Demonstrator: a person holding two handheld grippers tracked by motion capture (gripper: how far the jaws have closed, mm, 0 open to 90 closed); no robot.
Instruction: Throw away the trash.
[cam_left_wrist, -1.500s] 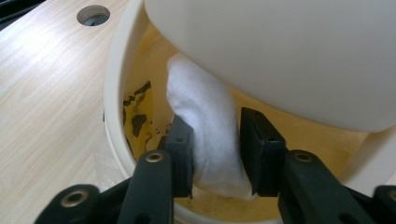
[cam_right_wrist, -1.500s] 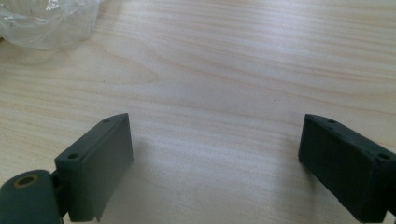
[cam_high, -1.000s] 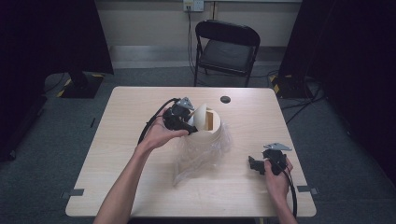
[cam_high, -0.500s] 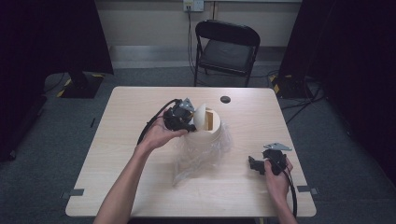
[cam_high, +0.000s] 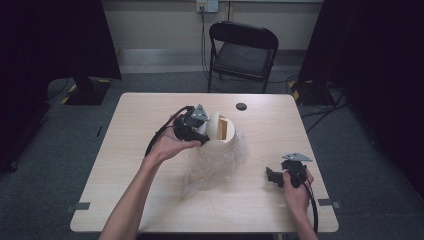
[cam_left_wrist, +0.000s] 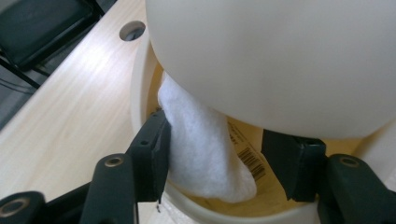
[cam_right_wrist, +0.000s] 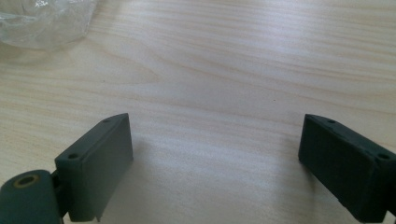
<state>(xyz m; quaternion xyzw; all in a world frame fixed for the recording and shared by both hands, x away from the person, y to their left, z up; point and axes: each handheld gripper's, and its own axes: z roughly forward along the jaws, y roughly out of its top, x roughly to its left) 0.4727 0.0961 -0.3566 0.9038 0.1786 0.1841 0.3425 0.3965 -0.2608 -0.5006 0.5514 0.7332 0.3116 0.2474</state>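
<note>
A cream round container (cam_high: 226, 136) stands mid-table on a crumpled clear plastic bag (cam_high: 210, 167). Its cream lid (cam_high: 214, 125) is tilted up on edge. My left gripper (cam_high: 200, 134) reaches into the container's mouth. In the left gripper view the lid (cam_left_wrist: 280, 56) hangs over the jaws, and a white padding wad (cam_left_wrist: 201, 154) lies between them, touching the left jaw with a gap to the right one. The left gripper (cam_left_wrist: 219, 149) is open. A barcode label (cam_left_wrist: 252, 161) shows on the tan inside. My right gripper (cam_high: 274, 176) rests open on bare table (cam_right_wrist: 215, 70) with nothing between its jaws.
A round cable hole (cam_high: 241, 106) sits in the table's far edge, also in the left gripper view (cam_left_wrist: 132, 30). A black folding chair (cam_high: 245, 52) stands beyond the table. A corner of the plastic bag (cam_right_wrist: 42, 18) lies far left of the right gripper (cam_right_wrist: 215, 154).
</note>
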